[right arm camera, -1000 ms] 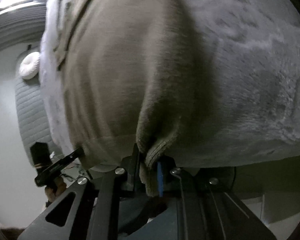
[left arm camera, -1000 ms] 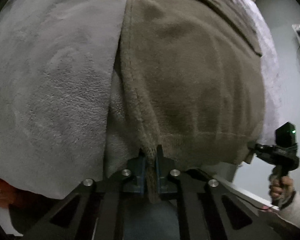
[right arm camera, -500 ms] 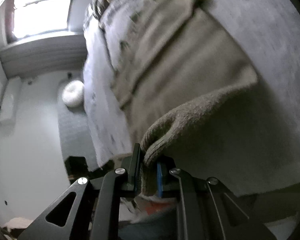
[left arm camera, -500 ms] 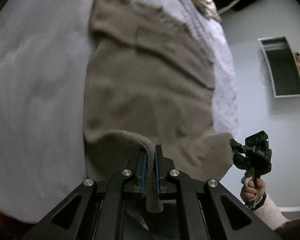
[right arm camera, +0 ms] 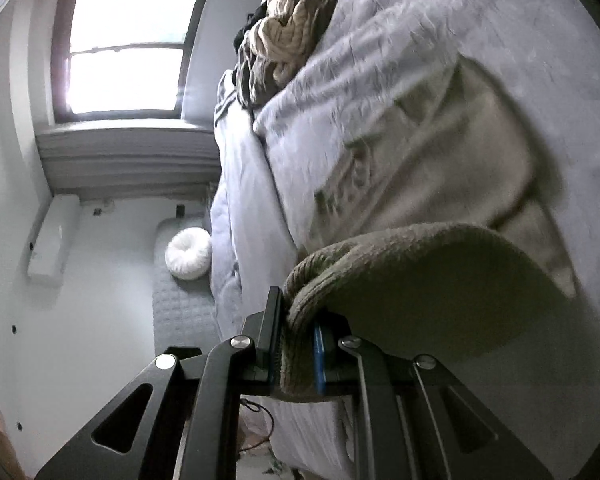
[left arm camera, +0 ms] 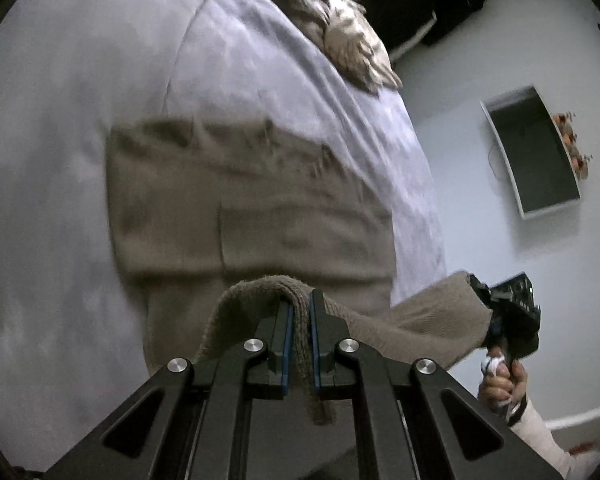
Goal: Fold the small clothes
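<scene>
A brown knitted garment [left arm camera: 236,208] lies spread on the grey fleece blanket [left arm camera: 60,152] that covers a bed. Its near hem is lifted off the blanket at two corners. My left gripper [left arm camera: 300,312] is shut on one ribbed corner, whose cloth hangs down between the blue pads. My right gripper [right arm camera: 298,332] is shut on the other ribbed corner, and the hem [right arm camera: 440,280] arcs away from it to the right. In the left wrist view the right gripper [left arm camera: 500,312] shows at the lower right, held by a hand [left arm camera: 500,388]. The far part of the garment [right arm camera: 452,148] still rests flat.
A heap of tan and dark clothes [left arm camera: 340,28] lies at the far end of the bed [right arm camera: 236,184]. A window [right arm camera: 128,44], a white round cushion [right arm camera: 188,254] on a grey quilted mat and a white wall [left arm camera: 480,184] with a dark framed panel [left arm camera: 536,156] surround it.
Both grippers have risen and drawn back with the hem in them, so the garment now looks smaller and farther. The lifted hem has come off the blanket.
</scene>
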`<state>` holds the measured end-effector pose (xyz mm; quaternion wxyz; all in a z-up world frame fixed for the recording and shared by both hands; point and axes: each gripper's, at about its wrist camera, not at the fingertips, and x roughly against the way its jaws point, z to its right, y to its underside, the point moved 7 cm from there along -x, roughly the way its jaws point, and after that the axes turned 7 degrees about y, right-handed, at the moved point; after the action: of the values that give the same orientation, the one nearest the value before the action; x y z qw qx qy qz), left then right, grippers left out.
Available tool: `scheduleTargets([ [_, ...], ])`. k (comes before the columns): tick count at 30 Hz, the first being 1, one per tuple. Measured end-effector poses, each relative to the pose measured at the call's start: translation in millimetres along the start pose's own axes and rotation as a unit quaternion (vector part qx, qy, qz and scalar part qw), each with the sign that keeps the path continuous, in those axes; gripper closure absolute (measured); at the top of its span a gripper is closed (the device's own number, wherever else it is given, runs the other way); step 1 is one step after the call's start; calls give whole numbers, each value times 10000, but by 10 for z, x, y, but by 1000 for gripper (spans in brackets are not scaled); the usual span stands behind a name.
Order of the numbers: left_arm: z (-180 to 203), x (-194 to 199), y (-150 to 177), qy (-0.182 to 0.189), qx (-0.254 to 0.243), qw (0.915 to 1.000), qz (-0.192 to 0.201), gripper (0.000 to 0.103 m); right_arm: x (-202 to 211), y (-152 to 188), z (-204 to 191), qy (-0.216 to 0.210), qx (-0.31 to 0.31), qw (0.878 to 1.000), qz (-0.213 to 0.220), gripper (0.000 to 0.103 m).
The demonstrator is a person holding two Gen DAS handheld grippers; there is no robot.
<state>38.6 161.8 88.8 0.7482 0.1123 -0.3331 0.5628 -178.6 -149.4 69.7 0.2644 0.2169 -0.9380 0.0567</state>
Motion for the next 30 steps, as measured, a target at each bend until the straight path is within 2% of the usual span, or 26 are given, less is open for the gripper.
scheduleTargets([
  [5, -184, -245, -500, -489, 148, 9978, 434, 94, -411, -537, 142, 105, -186, 9996, -190, 88],
  [11, -594, -656, -788, -1131, 352, 9912, 584, 94, -1064, -1054, 576, 360, -480, 9969, -499, 88],
  [16, -851, -910, -860, -1549, 500, 9833, 820, 94, -1349, -1217, 861, 407, -737, 9940, -698, 87],
  [21, -952, -977, -869, -1589, 782, 9800, 904, 94, -1415, -1254, 941, 398, -741, 9931, -818, 84],
  [23, -918, -942, -874, -1702, 708, 9788, 897, 94, -1400, -1271, 879, 355, -648, 9940, -810, 79],
  [24, -870, -914, -880, -1760, 610, 9782, 918, 93, -1378, -1283, 842, 331, -603, 9945, -787, 73],
  [25, -818, -882, -894, -1830, 477, 9773, 954, 91, -1357, -1310, 791, 288, -546, 9953, -747, 62],
  [26, -763, -843, -909, -1890, 361, 9761, 1009, 80, -1330, -1343, 742, 242, -502, 9961, -687, 57],
  [27, -715, -801, -934, -2027, 213, 9729, 1088, 55, -1317, -1381, 701, 203, -469, 9968, -612, 45],
  [29, -593, -694, -1010, -2377, -206, 9620, 1327, 26, -1260, -1452, 609, 159, -364, 9980, -486, 44],
  [30, -532, -657, -1047, -2477, -406, 9574, 1425, 25, -1239, -1473, 575, 191, -296, 9983, -460, 44],
])
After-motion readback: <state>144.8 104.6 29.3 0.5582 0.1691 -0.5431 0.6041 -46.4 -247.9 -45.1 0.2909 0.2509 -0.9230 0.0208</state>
